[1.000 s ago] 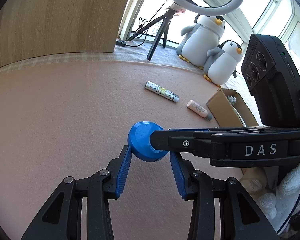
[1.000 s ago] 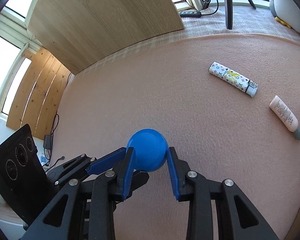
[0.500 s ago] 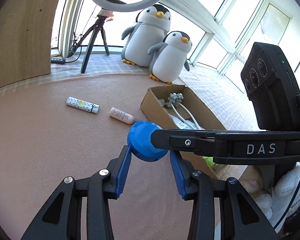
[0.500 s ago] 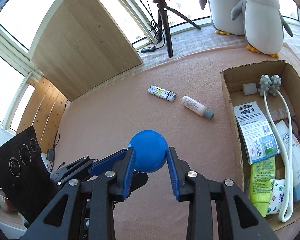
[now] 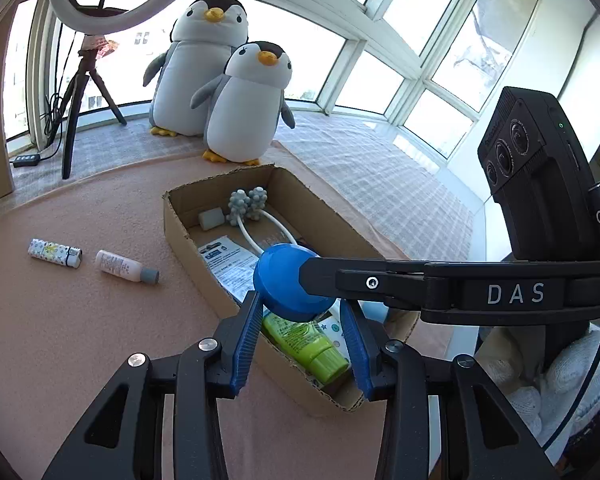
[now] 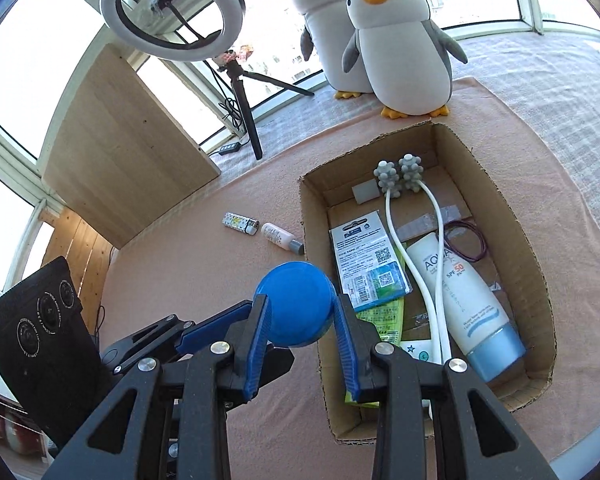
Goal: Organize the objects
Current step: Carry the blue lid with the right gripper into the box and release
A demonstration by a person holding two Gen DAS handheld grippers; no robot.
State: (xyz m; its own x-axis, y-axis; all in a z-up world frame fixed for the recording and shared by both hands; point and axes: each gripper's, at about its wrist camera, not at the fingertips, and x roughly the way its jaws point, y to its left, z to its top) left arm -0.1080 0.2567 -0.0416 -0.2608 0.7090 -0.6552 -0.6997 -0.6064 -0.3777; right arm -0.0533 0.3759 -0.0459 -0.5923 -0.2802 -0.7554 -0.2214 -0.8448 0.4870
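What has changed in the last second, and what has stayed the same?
Both grippers swung right together with the blue ball, from over the bare pink blanket to the cardboard box. Nothing was taken or released: the right gripper still clamps the ball and the left gripper stays around it. The patterned lighter and small bottle have not moved.
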